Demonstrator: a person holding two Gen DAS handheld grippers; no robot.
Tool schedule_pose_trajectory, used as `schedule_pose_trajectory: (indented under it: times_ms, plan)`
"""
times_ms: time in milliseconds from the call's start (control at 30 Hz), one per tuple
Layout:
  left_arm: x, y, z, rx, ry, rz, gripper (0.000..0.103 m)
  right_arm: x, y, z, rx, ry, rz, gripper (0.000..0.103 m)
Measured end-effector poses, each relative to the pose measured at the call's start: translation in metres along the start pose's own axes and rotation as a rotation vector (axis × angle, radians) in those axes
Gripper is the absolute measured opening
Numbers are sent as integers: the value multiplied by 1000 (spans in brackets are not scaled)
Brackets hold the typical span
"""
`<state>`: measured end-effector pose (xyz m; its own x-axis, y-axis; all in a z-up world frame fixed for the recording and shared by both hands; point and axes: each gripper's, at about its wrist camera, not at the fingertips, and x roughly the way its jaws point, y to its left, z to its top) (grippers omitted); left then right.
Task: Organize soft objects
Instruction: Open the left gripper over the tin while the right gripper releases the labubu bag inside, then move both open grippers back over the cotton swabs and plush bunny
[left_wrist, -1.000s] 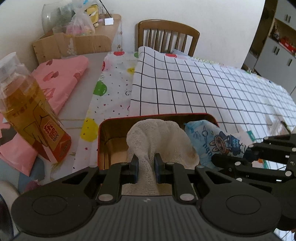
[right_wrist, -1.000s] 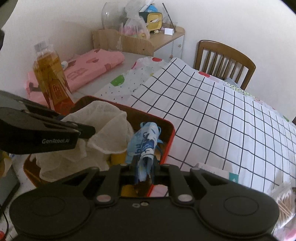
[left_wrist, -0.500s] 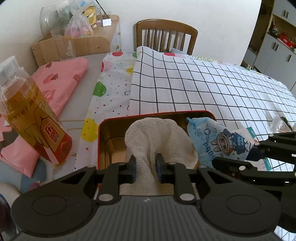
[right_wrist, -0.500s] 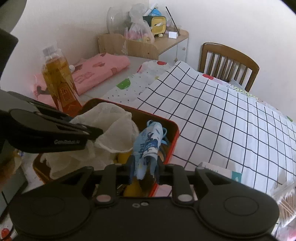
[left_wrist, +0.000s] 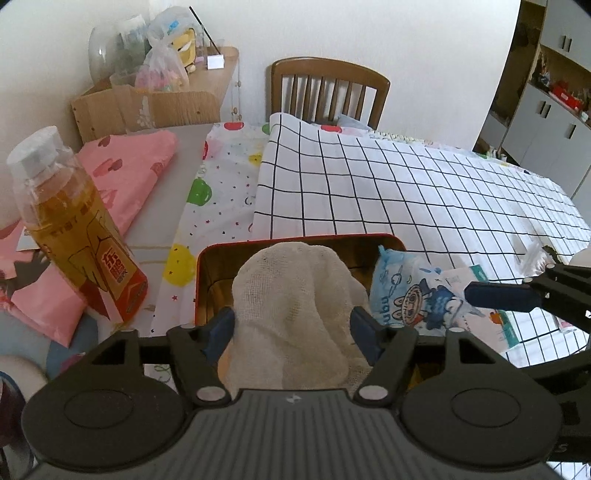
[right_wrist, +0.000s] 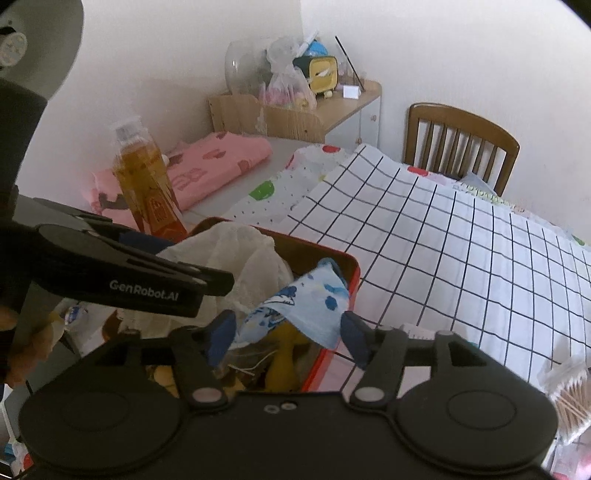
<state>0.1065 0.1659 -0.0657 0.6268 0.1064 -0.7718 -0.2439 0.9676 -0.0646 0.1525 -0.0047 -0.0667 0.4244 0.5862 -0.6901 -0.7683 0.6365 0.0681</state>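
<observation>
A red tin box (left_wrist: 295, 238) stands at the near edge of the table. A white gauze cloth (left_wrist: 291, 295) is heaped in its left half. My left gripper (left_wrist: 292, 326) has its jaws opening, and the cloth stands loose between the blue pads (left_wrist: 221, 325). A light blue cartoon-print cloth (right_wrist: 317, 302) drapes over the right side of the red tin box (right_wrist: 354, 273). My right gripper (right_wrist: 286, 334) is opening too, its pads set apart on either side of that cloth. The blue cloth (left_wrist: 406, 295) lies beside the gauze.
An amber drink bottle (left_wrist: 74, 236) stands left of the box, on folded pink fabric (left_wrist: 125, 173). A black-checked white cloth (left_wrist: 406, 192) covers the table behind, with a wooden chair (left_wrist: 328, 88) beyond. Cotton swabs (right_wrist: 569, 398) lie at the right edge. Something yellow (right_wrist: 280, 365) sits inside the box.
Both grippers went from shut on their cloths to jaws spread wide, letting go. The gauze and the blue cloth now sag into the box. Both hands drew back a little.
</observation>
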Motion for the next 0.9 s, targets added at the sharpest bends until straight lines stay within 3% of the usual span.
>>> schedule_pose_trajectory:
  times_ms: [133, 333, 433, 900]
  plan:
    - [-11, -5, -1, 8, -18, 14, 72, -13, -2, -1, 6, -21, 9, 64]
    - [-32, -16, -6, 14, -52, 19, 72, -36, -5, -6, 13, -65, 32, 74]
    - [-43, -23, -8, 12, -67, 21, 78, -50, -9, -9, 19, -85, 46, 76]
    - [-87, -78, -11, 27, -157, -63, 85, -125, -50, -40, 51, -189, 30, 88]
